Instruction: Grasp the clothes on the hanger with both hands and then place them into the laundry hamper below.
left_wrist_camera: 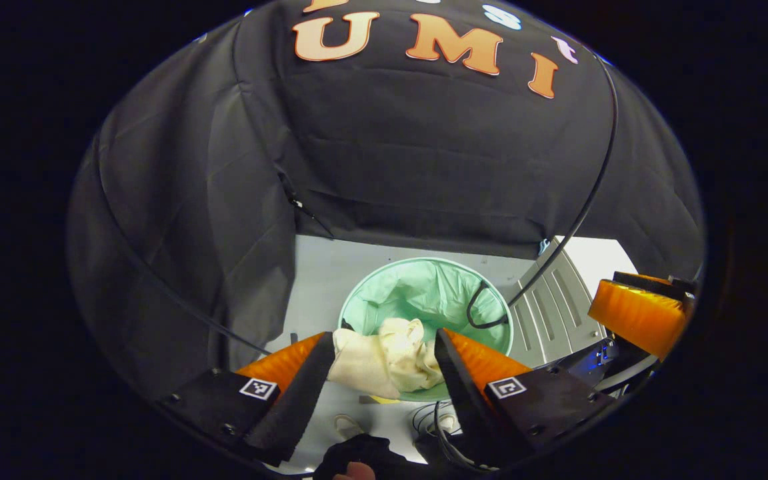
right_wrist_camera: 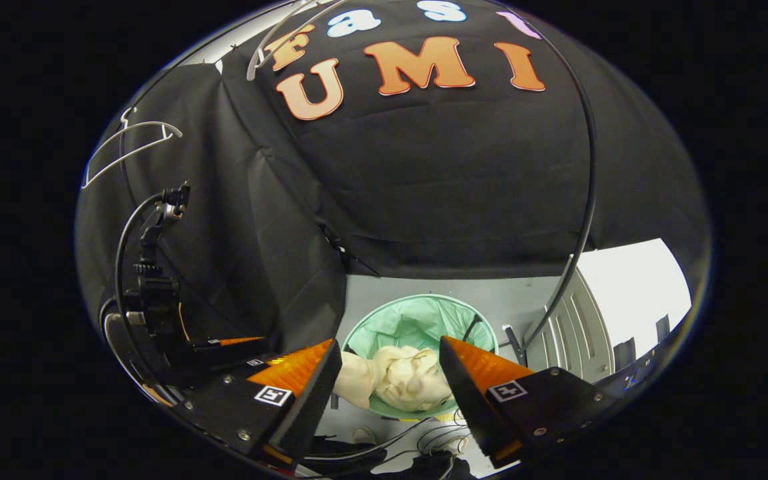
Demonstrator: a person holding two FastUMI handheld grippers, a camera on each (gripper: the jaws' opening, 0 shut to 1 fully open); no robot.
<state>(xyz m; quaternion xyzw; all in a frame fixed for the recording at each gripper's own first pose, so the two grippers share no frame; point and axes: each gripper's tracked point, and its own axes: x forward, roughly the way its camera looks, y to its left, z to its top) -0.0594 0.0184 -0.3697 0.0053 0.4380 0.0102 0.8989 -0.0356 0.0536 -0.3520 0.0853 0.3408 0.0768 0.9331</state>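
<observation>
Crumpled cream cloth [left_wrist_camera: 384, 360] draped over round green-lined hamper [left_wrist_camera: 424, 293] rim; both claws spread.

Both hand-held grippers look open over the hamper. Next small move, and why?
Probably nudge the cream garment further in: it lies in the green-lined hamper, but one end drapes over the near rim. Both the left hand-held gripper and the right hand-held gripper are open, holding nothing.

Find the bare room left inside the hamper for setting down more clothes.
The hamper's far half is free: bare green liner between the back rim and the cream garment. The near half is crowded; the garment is heaped there and spills over the near-left rim. A black cable hangs over the right rim.
</observation>
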